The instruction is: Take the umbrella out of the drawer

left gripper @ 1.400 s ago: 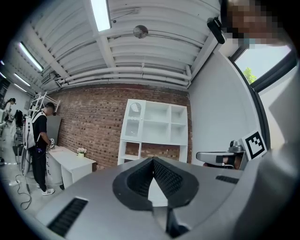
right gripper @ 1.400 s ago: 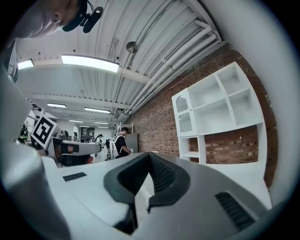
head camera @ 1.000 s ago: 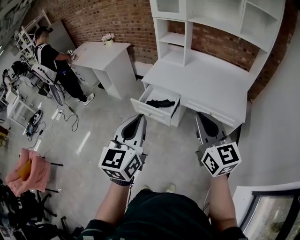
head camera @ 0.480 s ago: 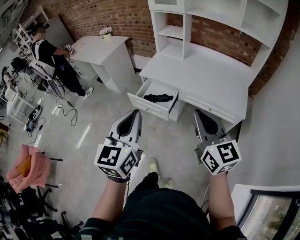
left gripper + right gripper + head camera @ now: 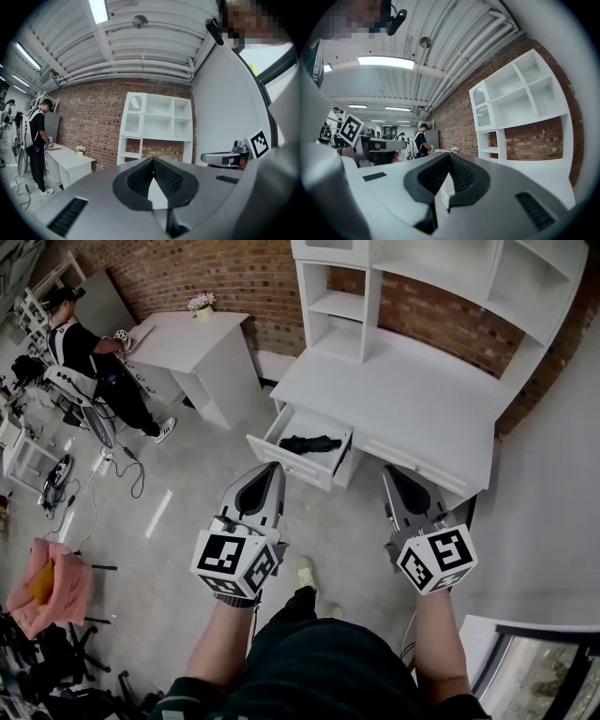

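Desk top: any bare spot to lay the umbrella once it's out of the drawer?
Yes: the desk top is bare from the shelf unit to its right edge. The floor before the open drawer, where the umbrella lies, is free too. Crowded: far left, cables and a person.

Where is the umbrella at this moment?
Head view, upper centre: the umbrella lies inside the open drawer of the white desk, just ahead of the left tongs.

Two claws: left claw point(image 5: 275, 466) at 7 o'clock, right claw point(image 5: 385, 468) at 4. One umbrella point(image 5: 309, 443), one open drawer point(image 5: 286, 458) at 12. Two worktops: large worktop point(image 5: 412, 399) at 2, small worktop point(image 5: 183, 334) at 11. One person point(image 5: 80, 352) at 10.
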`<act>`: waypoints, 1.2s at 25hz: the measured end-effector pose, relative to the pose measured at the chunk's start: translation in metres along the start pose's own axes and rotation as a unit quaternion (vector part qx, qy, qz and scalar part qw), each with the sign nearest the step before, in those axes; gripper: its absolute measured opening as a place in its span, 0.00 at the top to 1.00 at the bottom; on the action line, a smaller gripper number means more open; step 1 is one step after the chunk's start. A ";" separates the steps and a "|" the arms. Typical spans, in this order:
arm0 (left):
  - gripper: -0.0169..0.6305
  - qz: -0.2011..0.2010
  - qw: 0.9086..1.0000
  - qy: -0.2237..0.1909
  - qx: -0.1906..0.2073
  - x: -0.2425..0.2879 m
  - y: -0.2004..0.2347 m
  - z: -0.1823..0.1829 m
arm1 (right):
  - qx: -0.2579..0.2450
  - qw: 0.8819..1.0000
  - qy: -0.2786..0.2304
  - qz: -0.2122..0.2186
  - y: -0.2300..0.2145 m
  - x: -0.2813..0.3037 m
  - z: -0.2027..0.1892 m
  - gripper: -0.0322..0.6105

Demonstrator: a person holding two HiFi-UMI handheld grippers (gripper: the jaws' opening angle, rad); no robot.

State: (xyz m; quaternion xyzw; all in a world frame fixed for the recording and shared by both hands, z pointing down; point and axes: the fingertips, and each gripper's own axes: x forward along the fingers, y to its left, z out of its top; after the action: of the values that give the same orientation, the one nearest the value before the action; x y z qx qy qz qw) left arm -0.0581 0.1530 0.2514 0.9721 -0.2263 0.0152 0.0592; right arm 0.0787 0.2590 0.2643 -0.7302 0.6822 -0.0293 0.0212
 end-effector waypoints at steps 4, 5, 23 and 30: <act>0.97 0.000 1.000 -0.002 0.000 0.024 0.022 -0.001 | -0.005 1.000 0.004 0.004 -0.008 0.034 -0.003 0.95; 0.97 0.001 1.000 -0.001 0.000 0.031 0.029 -0.002 | -0.006 1.000 0.006 0.006 -0.011 0.043 -0.005 0.94; 0.97 -0.004 1.000 0.007 0.007 0.151 0.181 -0.008 | -0.019 0.998 0.055 0.039 -0.016 0.243 -0.038 0.94; 0.97 0.006 1.000 0.020 -0.001 0.162 0.219 -0.027 | -0.034 0.994 0.083 0.054 -0.005 0.284 -0.065 0.94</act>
State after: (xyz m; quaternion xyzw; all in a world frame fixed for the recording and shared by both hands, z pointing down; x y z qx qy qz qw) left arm -0.0092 -0.1098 0.3109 0.9701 -0.2313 0.0345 0.0648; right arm 0.0982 -0.0232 0.3338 -0.6874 0.7209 -0.0659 -0.0588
